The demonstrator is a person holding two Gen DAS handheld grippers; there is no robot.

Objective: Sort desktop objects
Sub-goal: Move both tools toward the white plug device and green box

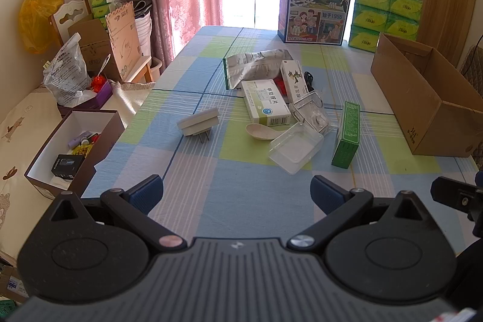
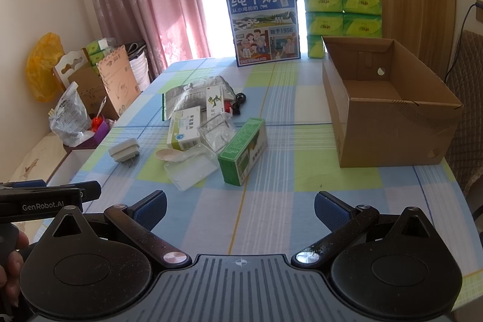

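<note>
1. Two grippers hover side by side above the near end of the table (image 2: 302, 98), both pointing forward along its checked cloth toward the window.
2. We see the left gripper (image 1: 237, 195) with its blue-padded fingers (image 1: 148, 193) spread wide and nothing between them.
3. We see the right gripper (image 2: 240, 208) spread just as wide, also holding nothing; the pads (image 2: 330, 210) are well short of the nearest object.
4. At the left edge of the right wrist view, part of a hand (image 2: 10, 261) grips the handle of the left tool.
5. We find the clutter to be sorted in one cluster at mid-table: a white plug adapter (image 1: 199, 122) lying apart on the left, and a spoon (image 1: 259, 131) touching a clear plastic tray (image 1: 295, 147).
6. Behind these lie a white medicine box (image 1: 265, 101), a clear plastic case (image 1: 311, 113), a silver foil bag (image 1: 256, 65) and a second white box (image 1: 292, 77) leaning on the pile.
7. We see a green box (image 2: 243, 150) lying at the cluster's right edge, nearest the right gripper.
8. An open cardboard box (image 2: 389, 122) stands on the table's right side, well apart from the cluster.
9. A blue milk carton (image 2: 264, 23) stands upright at the far end, with green tissue packs (image 2: 342, 12) stacked just beside it.
</note>
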